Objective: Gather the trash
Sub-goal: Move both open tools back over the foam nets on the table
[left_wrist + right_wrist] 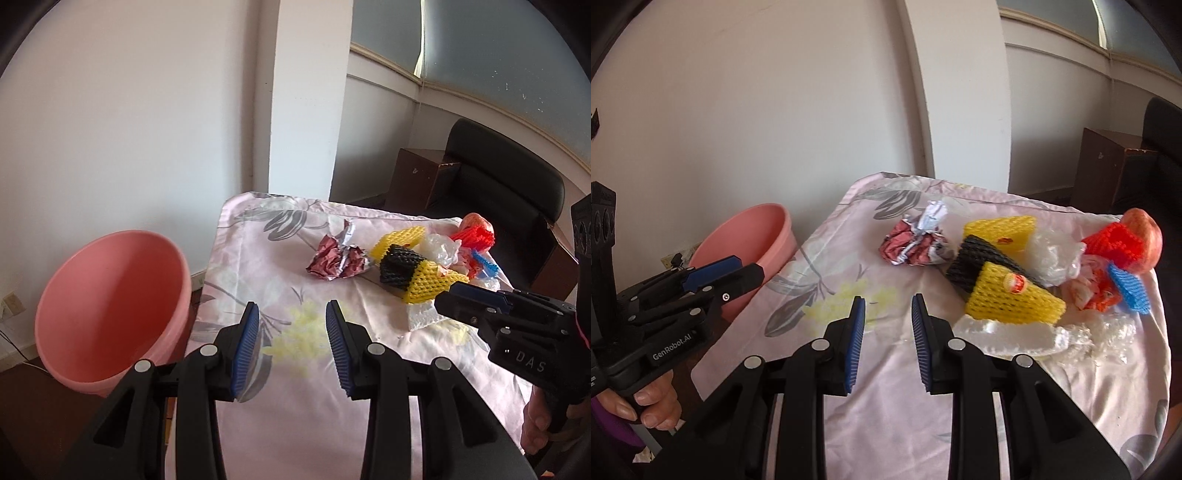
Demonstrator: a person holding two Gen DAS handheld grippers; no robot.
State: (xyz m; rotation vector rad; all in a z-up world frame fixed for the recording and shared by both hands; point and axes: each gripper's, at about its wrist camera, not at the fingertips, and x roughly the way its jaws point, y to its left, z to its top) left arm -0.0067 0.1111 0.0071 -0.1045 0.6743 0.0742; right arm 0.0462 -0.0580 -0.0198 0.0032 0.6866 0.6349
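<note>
1. You're at the pick stage: nothing is gripped yet, and the pink basin point(110, 306) off the table's left edge looks empty from here.
2. Your left gripper point(291, 343) hovers over bare floral tablecloth point(295, 424), jaws spread wide with nothing between the blue pads.
3. Your right gripper point(888, 343) is parted too and empty, low over the cloth, just short of the pile.
4. The trash sits bunched on the far right of the table: a crumpled foil wrapper point(916, 243) nearest the middle, then yellow foam netting point(1015, 299) wrapped around a black net sleeve point(975, 266), clear plastic point(1052, 254), and red netting point(1115, 243) against an apple-like fruit point(1145, 236).
5. A white foam piece point(1008, 334) lies just beside your right fingertips, the closest candidate.
6. Next move, I'd judge: nudge the right gripper forward and rightward, straddle a thin edge, close gently since this stuff squashes, then carry it left across to the basin.
</note>
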